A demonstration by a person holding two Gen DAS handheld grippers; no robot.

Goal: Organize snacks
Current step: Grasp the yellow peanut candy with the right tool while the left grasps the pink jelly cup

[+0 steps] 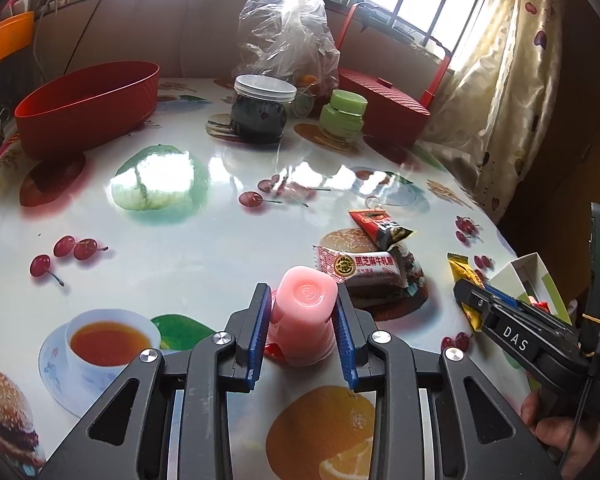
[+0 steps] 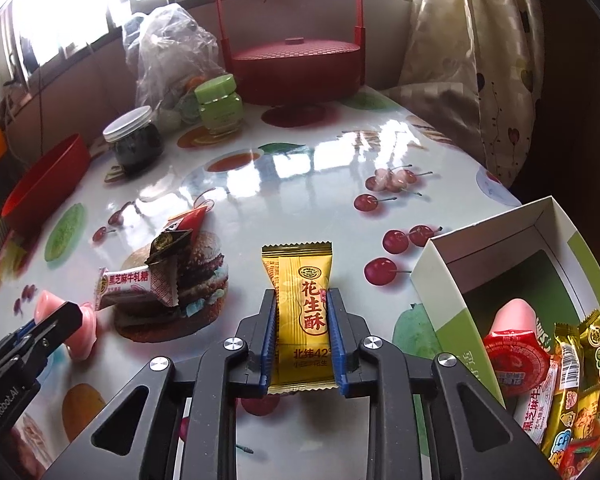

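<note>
Right wrist view: the right gripper (image 2: 302, 312) pinches the yellow candy packet (image 2: 302, 312) lengthwise between its pads.

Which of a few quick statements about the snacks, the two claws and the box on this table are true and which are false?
1. The left claw grips a pink plastic jelly cup. True.
2. The right claw is closed on a red wrapper. False: it is closed on a yellow foil-wrapped peanut candy.
3. The white and green cardboard box already holds several snacks. True.
4. The round red lidded basket has its lid off. False: the lid is on.
5. A white and red nougat wrapper lies on the fruit-printed glossy table. True.
</note>
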